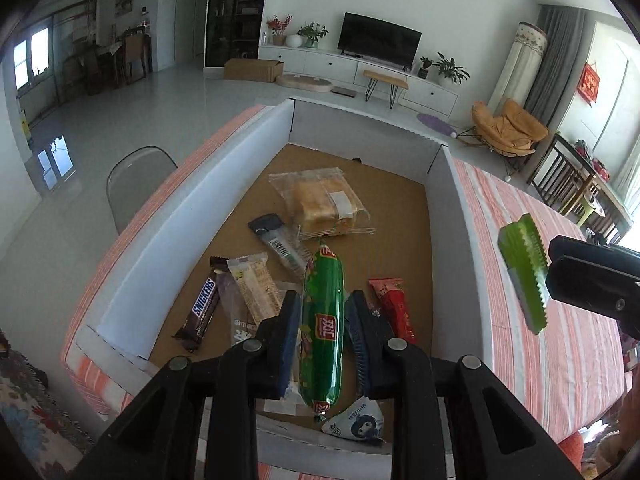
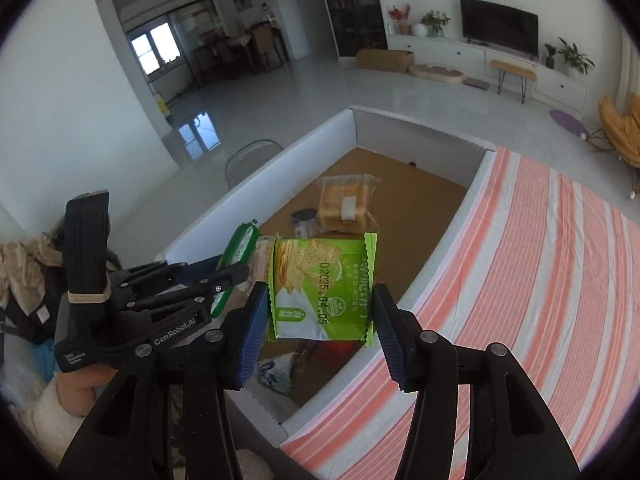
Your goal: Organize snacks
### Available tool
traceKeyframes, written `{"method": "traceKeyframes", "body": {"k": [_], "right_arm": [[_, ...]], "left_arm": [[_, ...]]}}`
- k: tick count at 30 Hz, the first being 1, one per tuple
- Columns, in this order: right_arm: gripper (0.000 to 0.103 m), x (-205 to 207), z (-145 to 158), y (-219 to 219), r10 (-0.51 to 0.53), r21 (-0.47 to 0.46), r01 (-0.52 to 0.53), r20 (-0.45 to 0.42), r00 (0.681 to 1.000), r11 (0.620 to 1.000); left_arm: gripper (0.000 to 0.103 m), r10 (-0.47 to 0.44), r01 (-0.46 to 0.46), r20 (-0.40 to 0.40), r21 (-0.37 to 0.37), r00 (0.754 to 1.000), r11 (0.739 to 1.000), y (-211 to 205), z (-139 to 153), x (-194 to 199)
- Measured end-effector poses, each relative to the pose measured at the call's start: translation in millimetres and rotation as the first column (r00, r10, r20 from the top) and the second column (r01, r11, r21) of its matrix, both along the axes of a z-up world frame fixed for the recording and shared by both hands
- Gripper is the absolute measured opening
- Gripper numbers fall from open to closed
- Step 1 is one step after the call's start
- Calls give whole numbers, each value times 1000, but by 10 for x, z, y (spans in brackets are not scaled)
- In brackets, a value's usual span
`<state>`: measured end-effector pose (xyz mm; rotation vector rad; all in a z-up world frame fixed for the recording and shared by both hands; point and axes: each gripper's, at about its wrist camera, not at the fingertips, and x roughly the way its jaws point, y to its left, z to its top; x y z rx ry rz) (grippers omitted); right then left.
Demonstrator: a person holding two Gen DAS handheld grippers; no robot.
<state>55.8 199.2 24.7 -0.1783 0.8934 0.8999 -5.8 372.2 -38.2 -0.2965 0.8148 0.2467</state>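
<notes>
Glossy green film covers the sausage stick [image 1: 322,332], which sits between the pads of the left gripper [image 1: 323,334] above the near end of the white-walled box [image 1: 176,216]; the left pad presses its side, while on the right I cannot tell whether the pad touches, so the hold looks loose at best. I judge the sausage light but dense, firm along its length and slick, so it would slip or swing if taken near a clipped end; the middle is the place to pinch it. Left of it on the box's cork-brown floor lie a Snickers bar [image 1: 202,310] and a pale wafer packet [image 1: 256,288], stiff enough to take across their short sides. Farther off lies a clear-wrapped bread slice pack [image 1: 324,204], soft and easily crushed. Just right of the sausage lies a red stick packet [image 1: 394,308]. Farther right, over the box's right wall and beside the striped tablecloth [image 2: 540,280], the right gripper [image 2: 320,312] clasps a green cracker packet [image 2: 324,288] by its two crimped edges; the packet looks featherlight, its crackers brittle, so edge pressure should be gentle.
</notes>
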Motion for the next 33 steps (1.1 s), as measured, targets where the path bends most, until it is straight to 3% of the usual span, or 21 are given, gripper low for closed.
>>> {"method": "traceKeyframes", "body": {"k": [1,2,4,8,14,17,33], "right_arm": [[66,9,-23,36,1,4,-1,-7,1000,1000],[67,63,-52,59,-2,10,2,-12,1000,1000],[67,60,-68,39,-11,23,12,-17,1000,1000],[67,50,-49,-44,-47,4,47,12,999,999],[73,-26,-33,-185,-91,-24,92,59,994,995],[77,-75,-64,-236,-106,-34,108,71,992,994],[86,-96,-189,-362,-162,-71,169,104,981,983]], "left_arm": [[43,7,-7,3,14,1000,1000,16,-4,-14],[60,14,-14,13,28,1000,1000,33,9,-41],[82,35,-38,50,71,998,997,9,80,-101],[96,45,-61,96,172,994,983,-101,188,-157],[101,104,-132,110,294,988,947,-301,327,-191],[103,159,-186,111,304,981,934,-338,379,-246],[103,206,-212,55,341,977,916,-405,375,-303]]}}
